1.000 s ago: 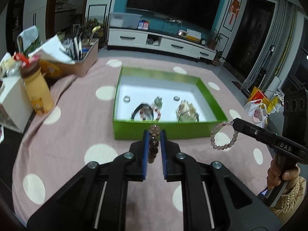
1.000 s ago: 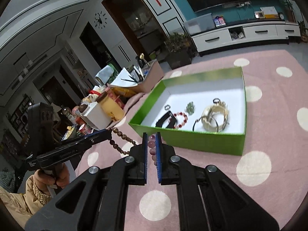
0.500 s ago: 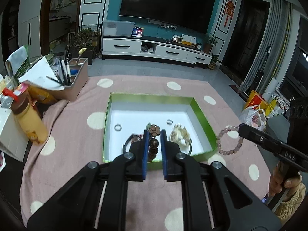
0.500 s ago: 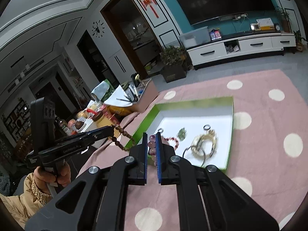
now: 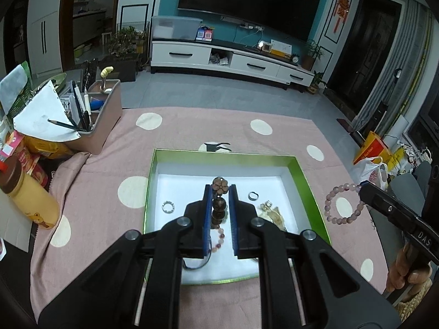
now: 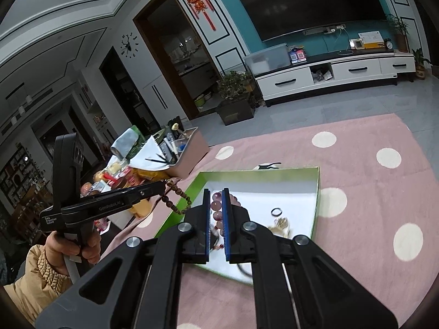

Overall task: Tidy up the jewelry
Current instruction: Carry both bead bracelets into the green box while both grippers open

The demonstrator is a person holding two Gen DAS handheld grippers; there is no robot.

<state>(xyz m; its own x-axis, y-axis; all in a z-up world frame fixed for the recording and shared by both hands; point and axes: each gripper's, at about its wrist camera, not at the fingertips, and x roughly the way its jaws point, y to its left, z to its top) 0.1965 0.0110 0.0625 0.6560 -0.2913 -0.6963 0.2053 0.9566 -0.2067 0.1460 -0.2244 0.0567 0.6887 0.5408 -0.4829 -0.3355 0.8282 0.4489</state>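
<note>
A green box [image 5: 312, 189] with a white floor lies on the pink dotted cloth; it also shows in the right wrist view [image 6: 317, 192]. Inside lie two rings [image 5: 168, 207], a gold piece [image 5: 270, 213] and a red bead bracelet [image 5: 219, 240]. My left gripper [image 5: 219, 192] is shut on a brown bead bracelet [image 5: 219, 205] with a flower bead, held above the box. My right gripper [image 6: 216, 194] is shut on a pale purple bead bracelet [image 6: 216, 211], above the box's near left part. That bracelet hangs right of the box in the left wrist view [image 5: 343, 205].
A pink organiser [image 5: 101, 115] with pens and papers stands at the back left of the cloth. A yellow bottle [image 5: 30, 200] and a white carton stand at the left. Bags [image 5: 373, 161] lie on the floor to the right.
Both grippers have risen and moved forward over the box, each still holding its bracelet. The box now appears lower and nearer in both views.
</note>
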